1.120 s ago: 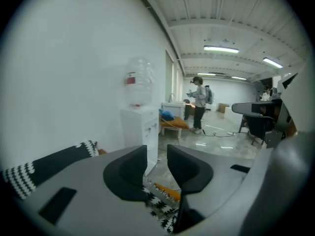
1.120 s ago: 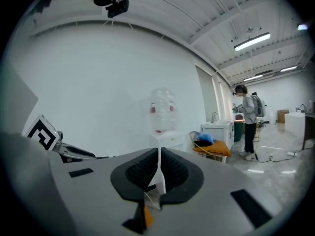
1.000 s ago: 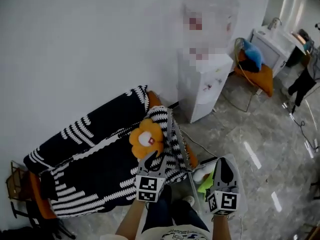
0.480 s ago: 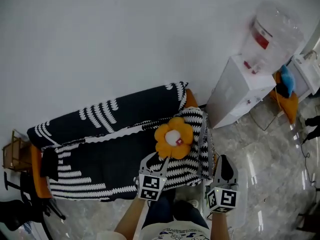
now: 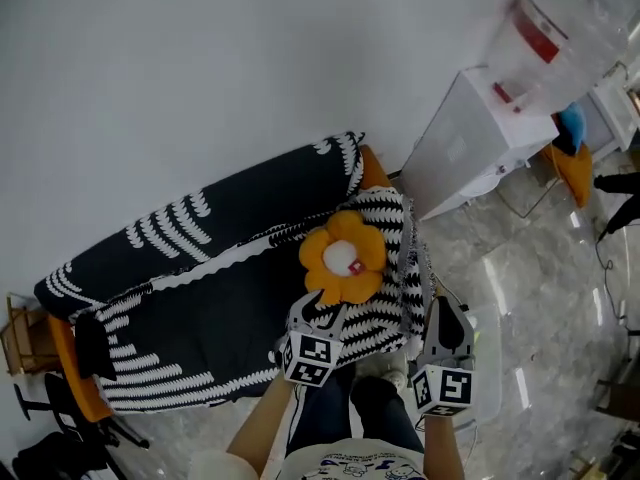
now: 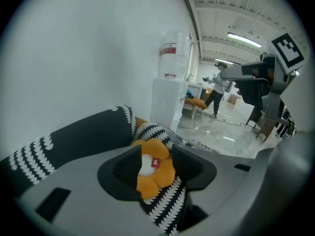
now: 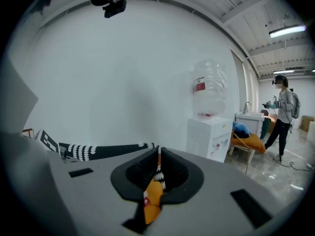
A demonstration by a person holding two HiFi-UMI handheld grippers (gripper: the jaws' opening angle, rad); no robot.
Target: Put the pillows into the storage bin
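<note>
Count as you face it: one orange flower pillow [image 5: 343,258], one sofa [image 5: 372,171], one black-and-white striped throw [image 5: 200,318], one water dispenser [image 5: 470,153], one bottle [image 5: 570,18], one chair [image 7: 251,144].

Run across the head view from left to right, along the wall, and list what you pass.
black-and-white striped throw on the sofa → orange flower pillow → white water dispenser → orange chair at the right edge.
</note>
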